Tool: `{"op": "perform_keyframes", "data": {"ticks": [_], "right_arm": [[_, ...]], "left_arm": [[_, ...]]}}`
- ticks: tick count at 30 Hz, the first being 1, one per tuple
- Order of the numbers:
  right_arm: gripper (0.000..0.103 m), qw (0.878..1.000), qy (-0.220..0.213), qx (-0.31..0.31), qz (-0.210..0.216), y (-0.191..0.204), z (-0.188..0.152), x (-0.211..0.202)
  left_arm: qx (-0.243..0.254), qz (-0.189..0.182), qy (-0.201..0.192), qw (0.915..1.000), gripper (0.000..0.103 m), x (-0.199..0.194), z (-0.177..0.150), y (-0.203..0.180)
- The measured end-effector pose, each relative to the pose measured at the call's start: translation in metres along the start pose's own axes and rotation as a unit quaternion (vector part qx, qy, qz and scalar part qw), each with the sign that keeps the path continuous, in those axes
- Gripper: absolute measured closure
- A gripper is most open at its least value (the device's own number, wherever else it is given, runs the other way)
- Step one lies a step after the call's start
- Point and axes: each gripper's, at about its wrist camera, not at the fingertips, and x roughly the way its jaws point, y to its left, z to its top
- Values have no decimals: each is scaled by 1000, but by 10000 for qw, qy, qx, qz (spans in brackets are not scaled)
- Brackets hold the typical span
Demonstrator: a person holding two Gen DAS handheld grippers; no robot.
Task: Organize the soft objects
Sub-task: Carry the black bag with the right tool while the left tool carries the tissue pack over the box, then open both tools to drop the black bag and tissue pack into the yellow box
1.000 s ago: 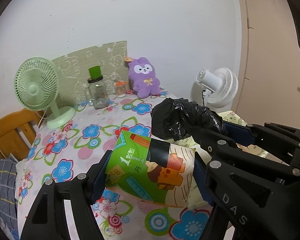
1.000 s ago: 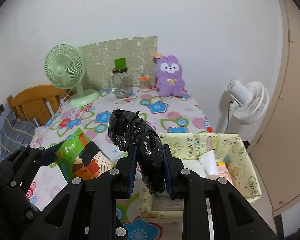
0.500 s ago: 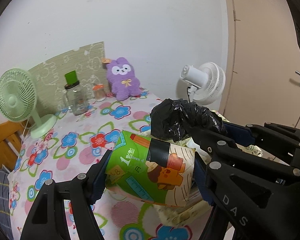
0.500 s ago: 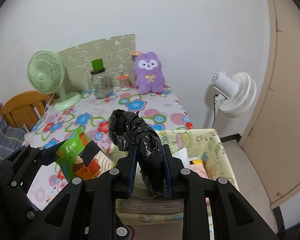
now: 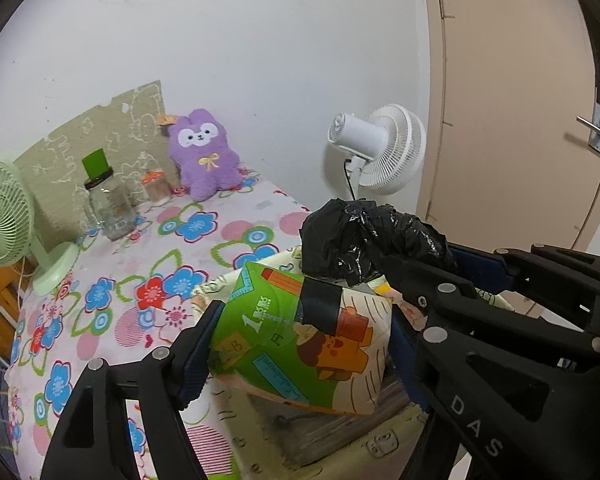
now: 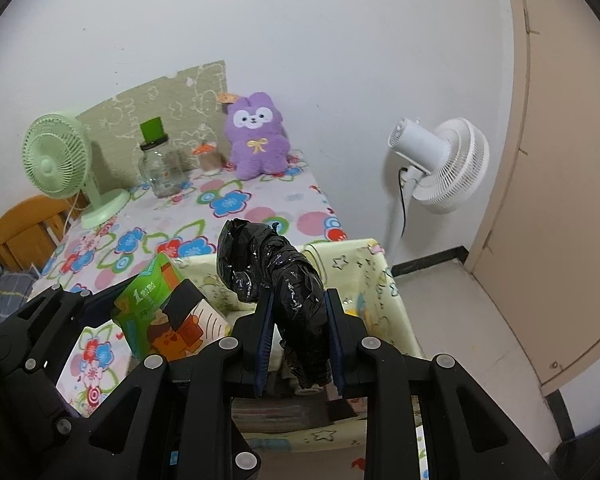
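Left wrist view, nearest first: the left tongs (image 5: 300, 344) are clamped on a green printed soft pack (image 5: 304, 340), spread wide to span it, while the right tongs (image 6: 299, 340) pinch a crumpled black plastic bag (image 6: 278, 276) narrowly. Both loads hang above the pale yellow fabric basket (image 6: 384, 276), presumably the drop spot, just off the flowered counter (image 5: 148, 264). Only the right wrist view shows the basket's depth and the items already inside. Farther back, a purple plush (image 6: 258, 136) sits against the wall, not yet collected.
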Motion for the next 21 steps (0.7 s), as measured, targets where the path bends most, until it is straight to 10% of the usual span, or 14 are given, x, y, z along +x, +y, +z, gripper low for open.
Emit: {"op": "perform_keyframes", "data": {"ticks": [21], "right_arm": [[73,9995,293,96,89,-10,-4,30]], "left_arm": [[216,91,182,9996,1,15,-3,1]]}}
